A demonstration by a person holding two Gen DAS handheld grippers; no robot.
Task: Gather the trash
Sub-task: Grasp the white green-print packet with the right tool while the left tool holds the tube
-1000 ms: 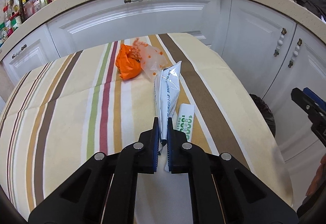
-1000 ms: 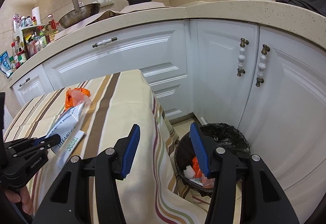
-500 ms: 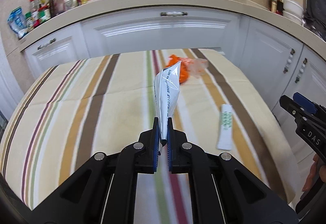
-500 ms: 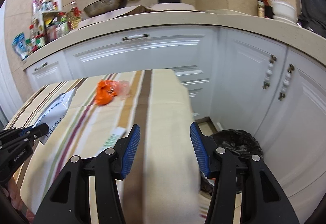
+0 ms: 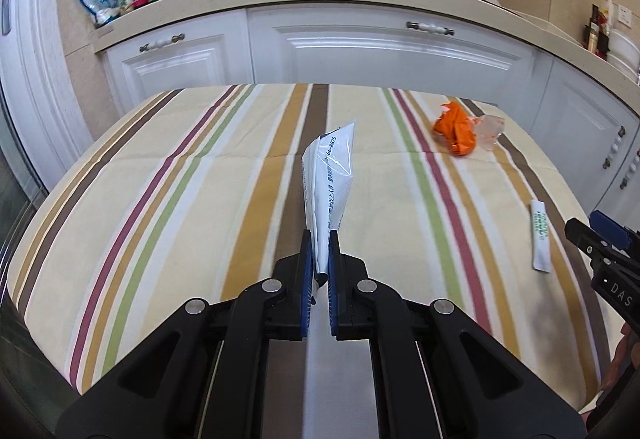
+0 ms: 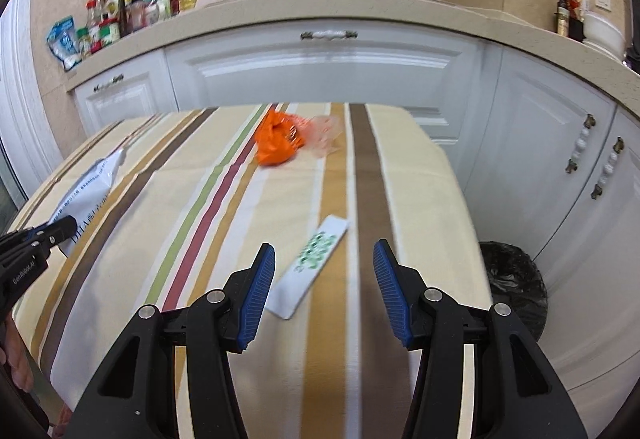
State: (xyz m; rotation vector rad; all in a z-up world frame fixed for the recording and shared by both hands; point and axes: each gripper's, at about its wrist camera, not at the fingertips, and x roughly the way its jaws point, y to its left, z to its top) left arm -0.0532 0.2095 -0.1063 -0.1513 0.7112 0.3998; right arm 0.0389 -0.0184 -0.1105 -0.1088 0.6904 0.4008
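The left gripper [image 5: 320,239] pinches a white wrapper [image 5: 330,175] above the striped tablecloth [image 5: 180,199]; the right gripper [image 6: 324,259], jaws spread, hovers over a white sachet [image 6: 310,265]; farther off lies an orange bag [image 6: 278,139]; a black-lined bin [image 6: 514,279] stands beside the table.

On the bench [image 6: 404,175], a sachet [image 6: 310,271] lies just ahead of the right gripper [image 6: 324,291]. A crumpled bag [image 6: 280,139] sits farther back. A bin [image 6: 514,283] stands on the floor to the bench's right.

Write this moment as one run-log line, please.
left gripper: shut on white pouch | right gripper: open above sachet | bin: beside table
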